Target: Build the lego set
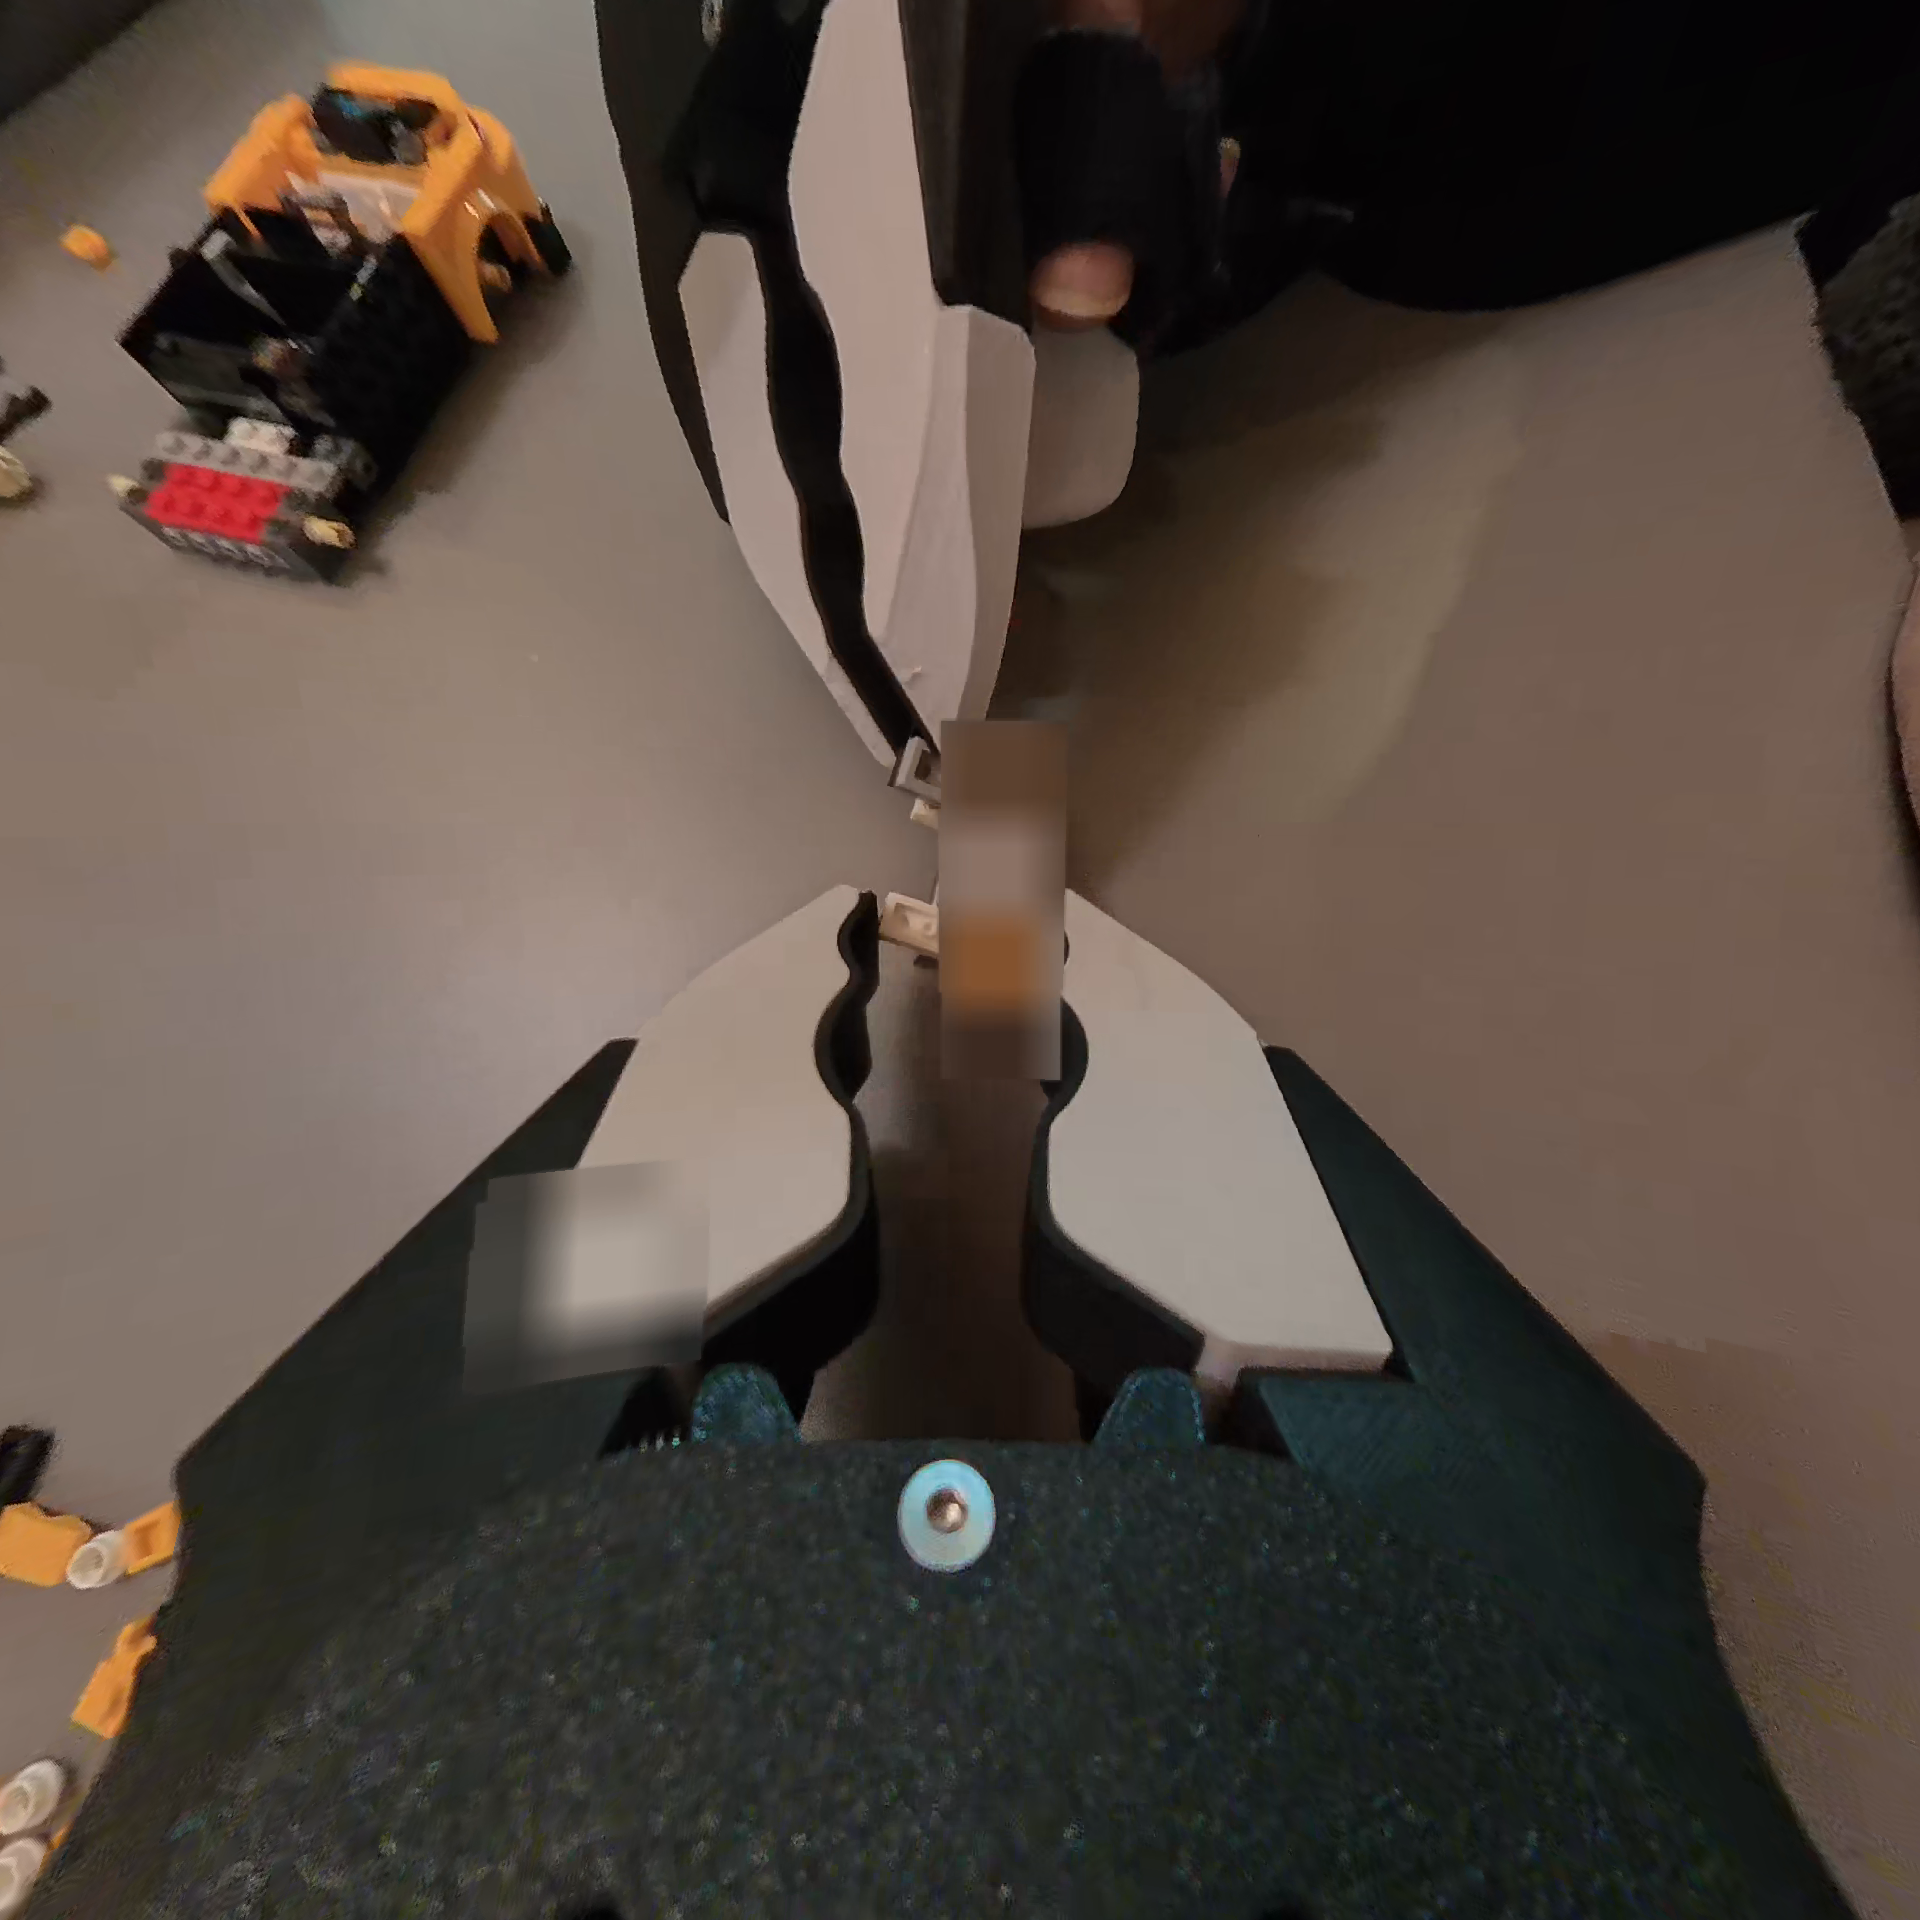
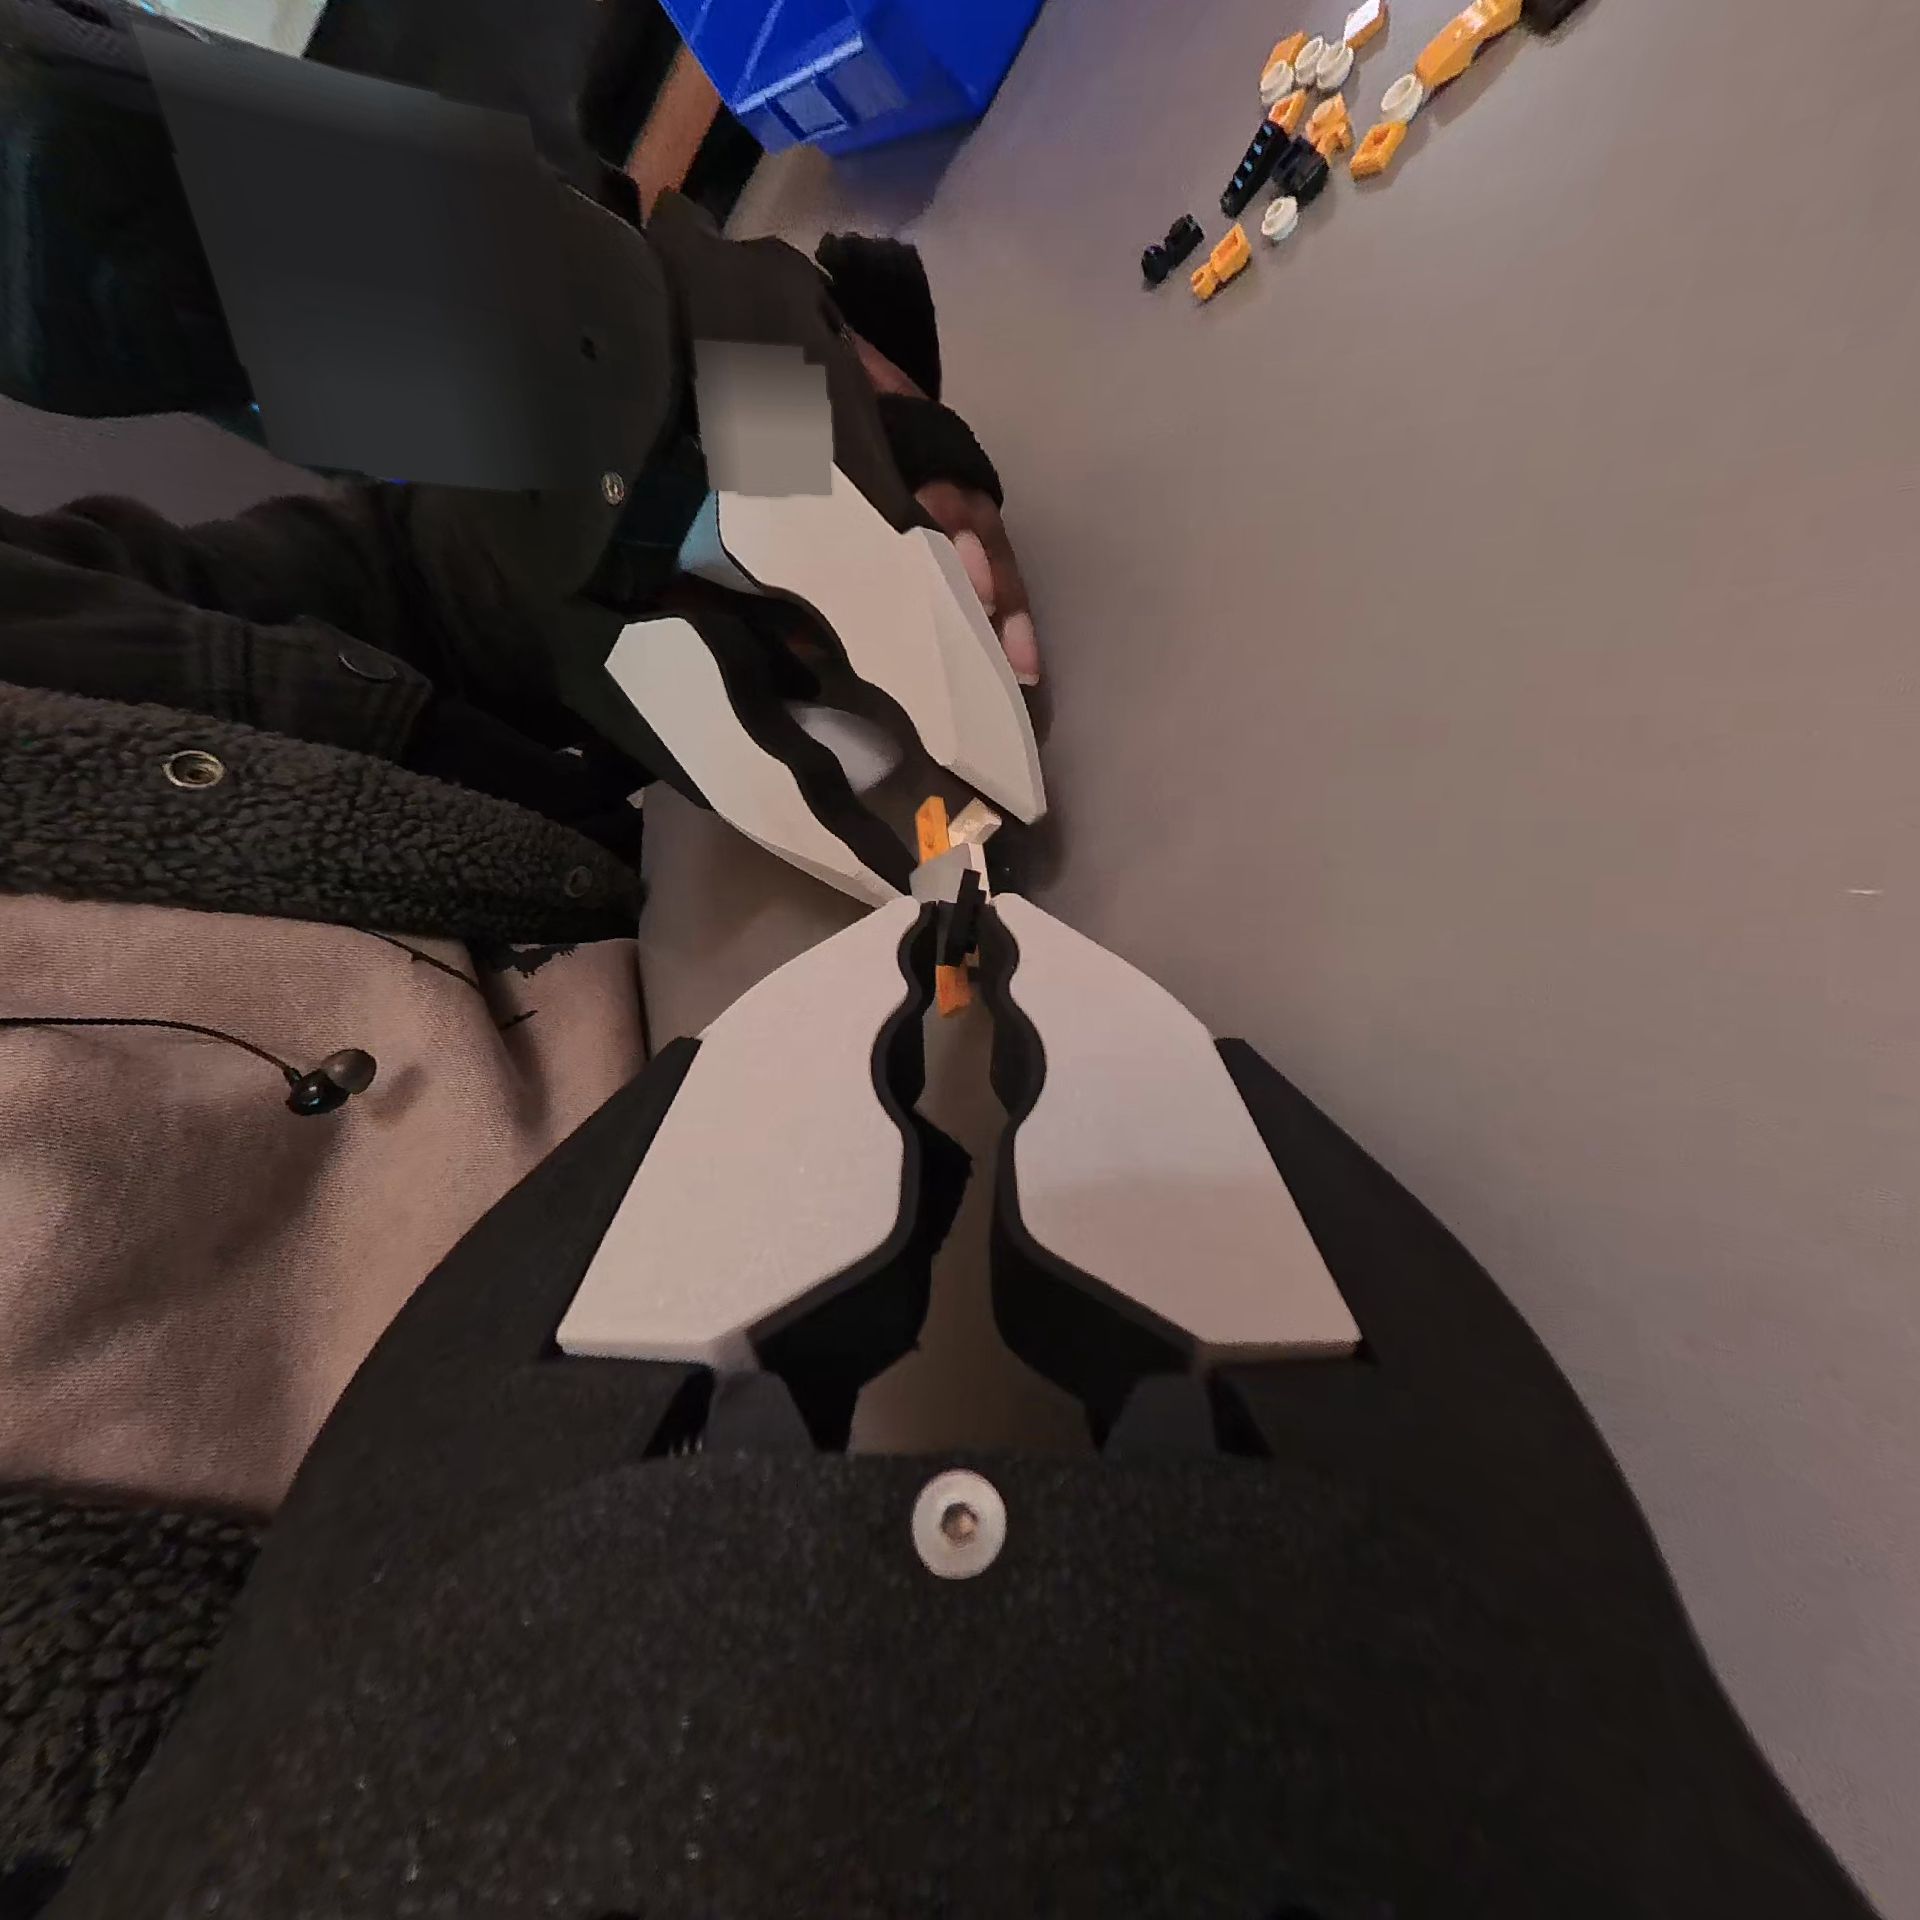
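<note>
Both grippers meet tip to tip over the grey table and hold a small lego assembly [image 2: 951,977] of black, orange and white pieces between them. My right gripper [image 2: 958,909] is shut on its black and orange end. My left gripper [image 2: 966,847] comes in from the upper left and is closed on the orange and white end. In the left wrist view, my left gripper [image 1: 964,904] holds the assembly, whose white part [image 1: 909,920] shows beside a mosaic patch. The right gripper [image 1: 930,743] reaches down from above with a grey piece [image 1: 920,774] at its tips.
A partly built orange and black model [image 1: 322,343] with red and grey bricks stands at the far left of the table. Loose pieces [image 1: 42,1538] lie by my left gripper's base, and several more pieces [image 2: 1309,125] by a blue bin [image 2: 862,62]. A person's dark jacket [image 2: 260,831] is close on the left. Less than 4 cm separates the two grippers' tips.
</note>
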`<action>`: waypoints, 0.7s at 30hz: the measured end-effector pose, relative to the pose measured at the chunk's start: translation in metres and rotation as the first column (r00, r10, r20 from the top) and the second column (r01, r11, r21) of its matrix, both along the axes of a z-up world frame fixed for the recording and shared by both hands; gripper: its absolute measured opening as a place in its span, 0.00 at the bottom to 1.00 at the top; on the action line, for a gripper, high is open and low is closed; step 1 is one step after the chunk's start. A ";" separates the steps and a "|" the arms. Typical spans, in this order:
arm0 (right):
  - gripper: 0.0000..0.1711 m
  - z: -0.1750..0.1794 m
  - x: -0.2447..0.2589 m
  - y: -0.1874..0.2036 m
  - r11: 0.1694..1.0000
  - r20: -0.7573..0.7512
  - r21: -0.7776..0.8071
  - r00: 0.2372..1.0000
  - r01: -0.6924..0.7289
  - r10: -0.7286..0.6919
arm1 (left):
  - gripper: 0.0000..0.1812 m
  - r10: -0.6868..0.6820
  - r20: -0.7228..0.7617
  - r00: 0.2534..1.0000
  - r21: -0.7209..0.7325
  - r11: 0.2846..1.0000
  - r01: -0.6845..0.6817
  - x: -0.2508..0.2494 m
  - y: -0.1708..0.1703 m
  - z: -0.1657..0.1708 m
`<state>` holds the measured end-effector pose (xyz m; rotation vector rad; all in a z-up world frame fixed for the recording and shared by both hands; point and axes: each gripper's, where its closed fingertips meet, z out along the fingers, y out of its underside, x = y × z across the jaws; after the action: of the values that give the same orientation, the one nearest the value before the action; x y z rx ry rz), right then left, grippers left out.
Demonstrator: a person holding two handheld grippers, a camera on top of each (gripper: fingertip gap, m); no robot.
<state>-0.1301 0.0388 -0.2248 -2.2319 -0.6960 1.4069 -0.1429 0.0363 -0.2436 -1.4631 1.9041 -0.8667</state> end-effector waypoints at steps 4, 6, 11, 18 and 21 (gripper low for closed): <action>0.04 0.007 0.002 0.000 0.999 -0.013 0.038 1.000 -0.003 0.004 | 0.15 -0.007 0.055 0.998 0.016 1.000 0.006 0.002 0.000 0.009; 0.04 0.011 0.003 0.000 0.998 -0.020 0.058 1.000 -0.006 0.007 | 0.15 -0.011 0.083 0.997 0.031 0.999 0.008 0.003 0.000 0.013; 0.07 0.024 0.004 -0.001 0.994 -0.046 0.106 0.999 -0.013 0.018 | 0.15 -0.017 0.173 0.985 0.069 0.998 0.005 0.006 0.001 0.028; 0.08 0.042 0.006 -0.001 0.980 -0.047 0.200 0.999 -0.002 0.011 | 0.15 -0.023 0.267 0.963 0.113 0.994 -0.008 0.008 -0.001 0.046; 0.08 0.044 0.006 0.000 0.977 -0.047 0.213 0.999 0.010 0.001 | 0.15 -0.014 0.276 0.961 0.105 0.994 -0.016 0.008 0.000 0.048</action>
<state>-0.1237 0.0386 -0.1811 -2.0275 -0.7861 1.3114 -0.1346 0.0364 -0.1954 -1.2100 1.7131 -0.9032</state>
